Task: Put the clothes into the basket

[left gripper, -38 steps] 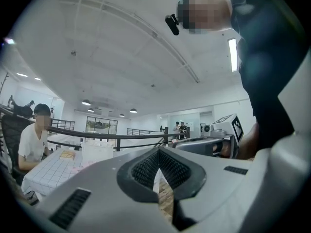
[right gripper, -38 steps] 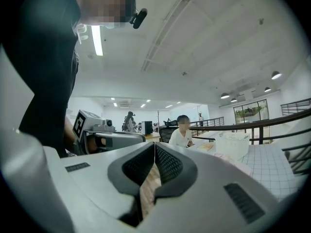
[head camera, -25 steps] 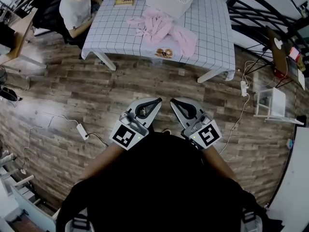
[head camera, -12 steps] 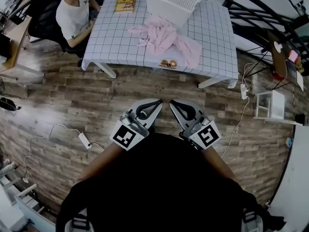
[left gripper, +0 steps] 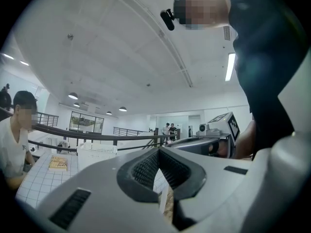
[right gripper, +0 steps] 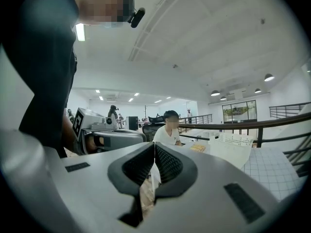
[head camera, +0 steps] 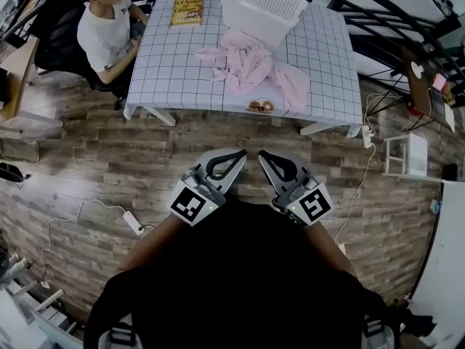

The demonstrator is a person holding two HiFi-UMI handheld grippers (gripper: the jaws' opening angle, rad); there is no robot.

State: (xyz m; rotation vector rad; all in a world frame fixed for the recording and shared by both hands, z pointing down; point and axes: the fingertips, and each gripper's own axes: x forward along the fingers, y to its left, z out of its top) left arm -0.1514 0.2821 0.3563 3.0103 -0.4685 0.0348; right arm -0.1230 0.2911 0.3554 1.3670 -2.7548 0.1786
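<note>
Pink clothes (head camera: 254,62) lie crumpled on the white grid-pattern table (head camera: 167,64), just in front of a white perforated basket (head camera: 263,2) at the table's far side. The basket (left gripper: 97,155) (right gripper: 234,148) also shows in both gripper views. My left gripper (head camera: 243,153) and right gripper (head camera: 261,153) are held side by side over the wooden floor, well short of the table, both shut with nothing between their jaws. In the left gripper view the tips (left gripper: 158,150) meet; in the right gripper view the tips (right gripper: 154,144) meet too.
A yellow book (head camera: 187,11) lies at the table's far left corner. A small round patterned object (head camera: 260,106) rests on the near edge. A person in a white shirt (head camera: 102,35) sits at the table's left side. Cables and a power strip (head camera: 133,222) lie on the floor.
The table, clothes and basket sit lower and larger in the head view than a second ago; both grippers have travelled toward the table together, still shut.
</note>
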